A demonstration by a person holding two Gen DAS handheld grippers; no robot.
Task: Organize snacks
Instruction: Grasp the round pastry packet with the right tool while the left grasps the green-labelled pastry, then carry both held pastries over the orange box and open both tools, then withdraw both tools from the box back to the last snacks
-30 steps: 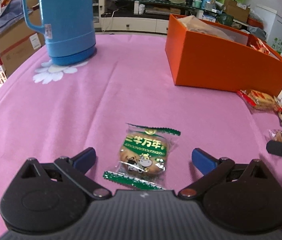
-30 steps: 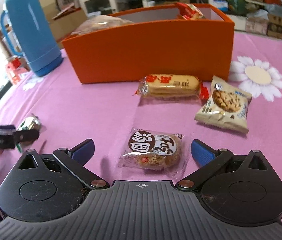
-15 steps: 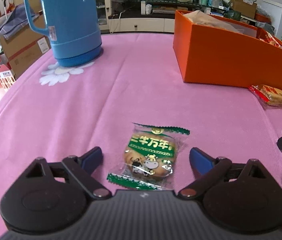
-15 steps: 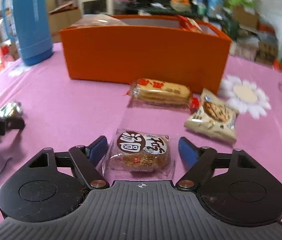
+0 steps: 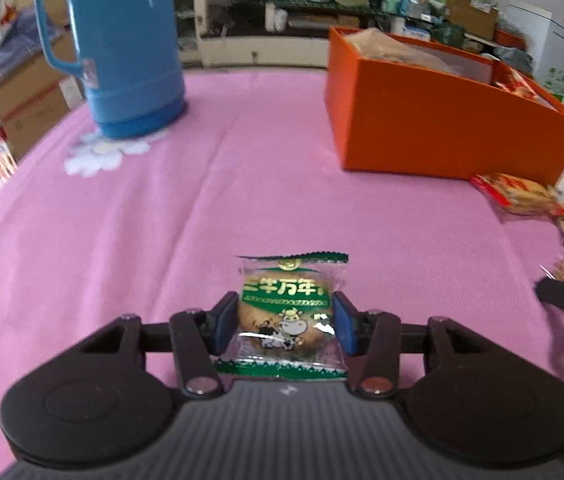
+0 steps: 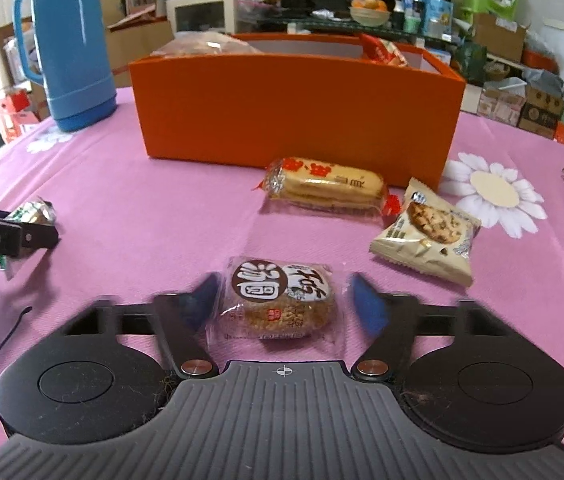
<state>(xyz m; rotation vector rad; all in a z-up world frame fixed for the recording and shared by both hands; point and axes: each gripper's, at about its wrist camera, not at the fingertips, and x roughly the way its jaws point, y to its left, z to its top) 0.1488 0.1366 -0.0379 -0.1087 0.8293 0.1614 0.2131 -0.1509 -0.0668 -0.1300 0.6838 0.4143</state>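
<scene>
snacks: scattered on pink desk (image 5: 129, 240) before orange box (image 6: 298, 108) | left gripper (image 5: 285, 318): fingers closing, pressed on green-wrapped cookie (image 5: 288, 312) | right gripper (image 6: 282, 306): fingers closing round brown-label cake (image 6: 277, 300), not yet touching

Tabletop (image 5: 282, 184): matt pink cloth | thermos (image 5: 121, 40): glossy blue plastic | box (image 6: 298, 112): smooth matt orange card | green cookie wrapper (image 5: 288, 312): shiny clear film | claw (image 5: 284, 322): matt black plastic, blue pads
</scene>
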